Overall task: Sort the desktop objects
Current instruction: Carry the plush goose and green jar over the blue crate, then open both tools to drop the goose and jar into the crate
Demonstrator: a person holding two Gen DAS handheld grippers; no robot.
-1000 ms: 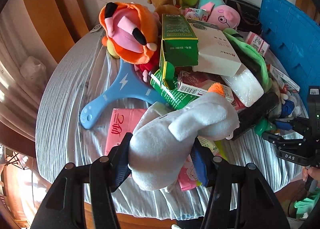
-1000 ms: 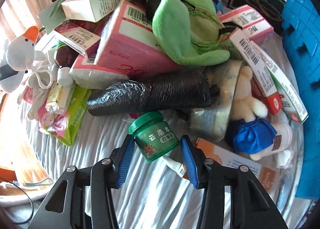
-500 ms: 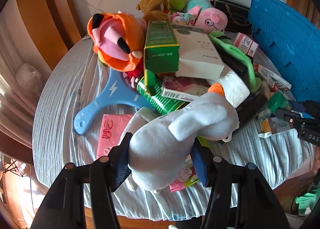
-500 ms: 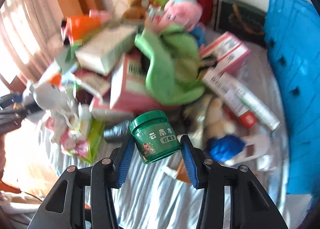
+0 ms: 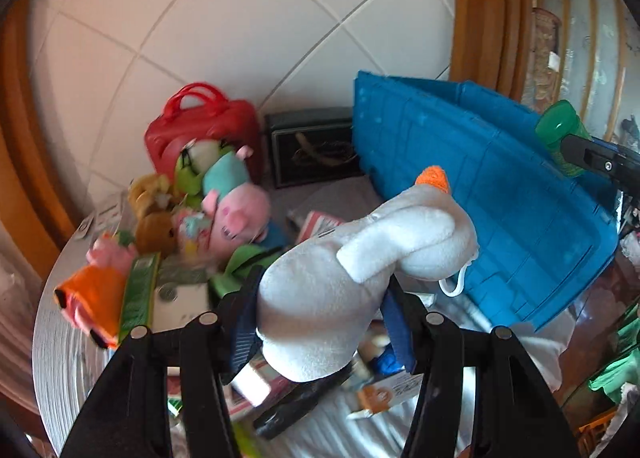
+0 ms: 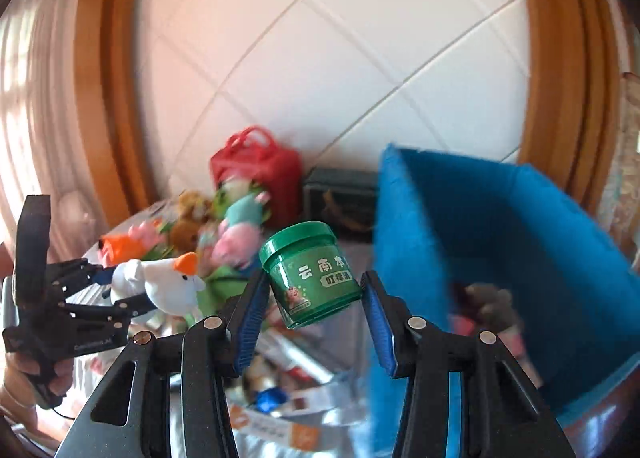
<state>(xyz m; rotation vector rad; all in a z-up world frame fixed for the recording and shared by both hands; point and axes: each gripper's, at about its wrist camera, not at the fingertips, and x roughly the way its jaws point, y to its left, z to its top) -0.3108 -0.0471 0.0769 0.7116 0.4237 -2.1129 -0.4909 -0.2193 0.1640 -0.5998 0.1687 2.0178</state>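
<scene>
My left gripper (image 5: 324, 322) is shut on a white plush goose (image 5: 352, 278) with an orange beak, held in the air above the cluttered round table (image 5: 60, 338). My right gripper (image 6: 316, 310) is shut on a small green jar (image 6: 312, 274) with a green lid, tilted, lifted beside the blue crate (image 6: 500, 242). In the right wrist view the left gripper (image 6: 116, 290) with the goose (image 6: 160, 282) shows at the left, held by a hand (image 6: 24, 382). The green jar (image 5: 560, 137) also shows at the right edge of the left wrist view, above the blue crate (image 5: 480, 197).
A pile of plush toys, a pink pig (image 5: 240, 213), an orange toy (image 5: 92, 298) and boxes covers the table. A red bag (image 5: 200, 133) and a dark box (image 5: 316, 145) stand against the tiled wall. Some items lie inside the crate. Wooden frames flank the wall.
Both grippers have risen well above the table with the goose and the jar, and swung toward the blue crate. Each view now looks more level, showing the wall.
</scene>
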